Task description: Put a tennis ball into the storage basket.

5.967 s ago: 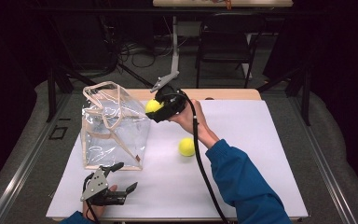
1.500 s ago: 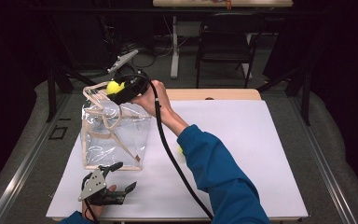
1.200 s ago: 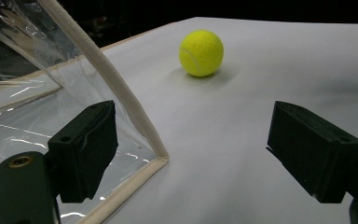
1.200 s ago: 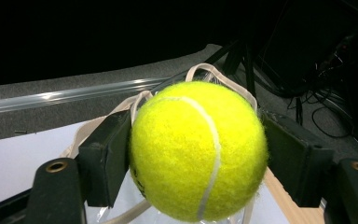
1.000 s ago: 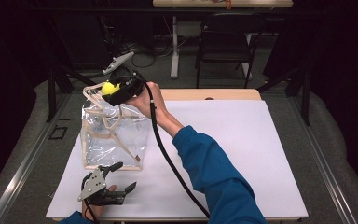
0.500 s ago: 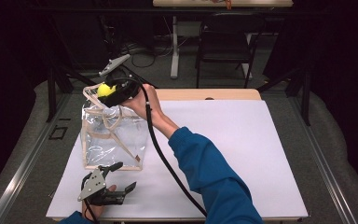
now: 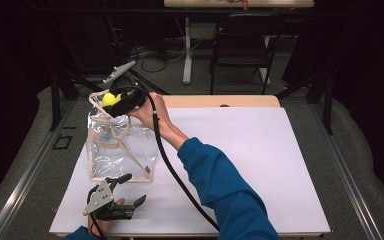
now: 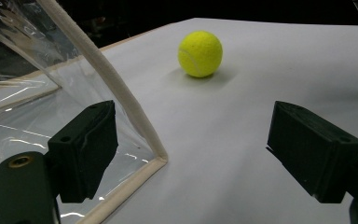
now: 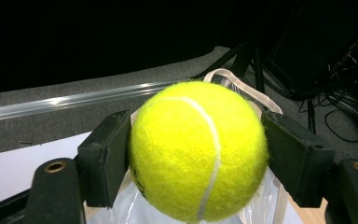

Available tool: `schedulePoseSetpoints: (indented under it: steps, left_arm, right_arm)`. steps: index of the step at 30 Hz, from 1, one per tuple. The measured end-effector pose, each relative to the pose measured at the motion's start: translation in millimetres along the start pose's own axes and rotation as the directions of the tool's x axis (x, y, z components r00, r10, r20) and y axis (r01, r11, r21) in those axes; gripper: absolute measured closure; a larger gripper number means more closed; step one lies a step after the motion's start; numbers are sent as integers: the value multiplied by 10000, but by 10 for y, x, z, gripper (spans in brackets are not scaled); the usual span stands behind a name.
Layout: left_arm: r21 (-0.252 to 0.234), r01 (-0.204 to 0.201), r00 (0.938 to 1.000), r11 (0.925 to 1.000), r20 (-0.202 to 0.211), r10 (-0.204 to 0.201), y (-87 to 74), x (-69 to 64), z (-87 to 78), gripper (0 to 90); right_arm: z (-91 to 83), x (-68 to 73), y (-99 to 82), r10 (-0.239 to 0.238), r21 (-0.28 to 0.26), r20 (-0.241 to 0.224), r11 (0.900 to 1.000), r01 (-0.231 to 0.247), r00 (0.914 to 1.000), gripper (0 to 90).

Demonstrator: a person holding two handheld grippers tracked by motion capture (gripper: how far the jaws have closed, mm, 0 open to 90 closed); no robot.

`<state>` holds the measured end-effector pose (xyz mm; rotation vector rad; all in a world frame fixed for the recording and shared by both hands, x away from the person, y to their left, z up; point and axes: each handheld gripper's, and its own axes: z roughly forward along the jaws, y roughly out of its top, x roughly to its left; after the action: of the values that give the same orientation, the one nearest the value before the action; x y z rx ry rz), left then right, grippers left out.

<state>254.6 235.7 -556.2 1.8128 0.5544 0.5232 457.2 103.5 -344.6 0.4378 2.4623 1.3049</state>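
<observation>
A clear plastic bag (image 7: 120,150) with beige trim stands upright at the left of the white table (image 7: 260,160). My right gripper (image 7: 111,100) hovers over the bag's open top at its far side, shut on a yellow tennis ball (image 7: 111,98). In the right gripper view the ball (image 9: 198,149) sits squeezed between both black pads, with the bag's rim (image 9: 235,84) just below. My left gripper (image 7: 131,190) rests open near the table's front edge by the bag's front corner. Its own view shows the bag's trim (image 8: 107,79) and a second tennis ball (image 8: 199,53) lying on the table beyond.
The right gripper's black cable (image 7: 172,172) trails across the table beside the blue sleeve (image 7: 225,190). A wooden strip (image 7: 220,101) borders the table's far edge. A dark chair (image 7: 240,45) and floor cables lie behind.
The right gripper carried its ball from right of the bag up and left to over the bag's top. The arm now hides the second ball in the high view. The left gripper stayed put.
</observation>
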Motion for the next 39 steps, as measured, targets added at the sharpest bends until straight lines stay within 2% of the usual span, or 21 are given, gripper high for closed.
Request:
schedulePoseSetpoints:
  steps: [20, 22, 27, 32, 34, 39]
  left_arm:
    - [5, -27, 10000, 10000, 1, 27, 2, 1, -7, 158]
    - [-5, -18, 10000, 10000, 8, 18, 2, 1, -7, 158]
    - [-5, -20, 10000, 10000, 8, 20, 2, 1, -9, 158]
    - [-8, -18, 10000, 10000, 15, 18, 2, 1, -9, 158]
    - [2, -25, 10000, 10000, 13, 25, 2, 1, -8, 158]
    - [-5, -29, 10000, 10000, 13, 29, 3, -3, -4, 158]
  right_arm:
    - [160, 53, -43, 34, 393, -169, 9992, -27, 9999, 256]
    - [198, 57, -53, 87, 587, -128, 9982, -80, 9999, 255]
    - [227, 44, -74, 202, 682, -115, 9975, -194, 9997, 254]
    - [140, -3, -74, 527, 450, -64, 9976, -524, 9986, 140]
    - [112, -17, -77, 557, 415, -111, 9976, -552, 9984, 142]
    - [-67, -86, -136, 797, 337, -486, 9964, -781, 9956, 82]
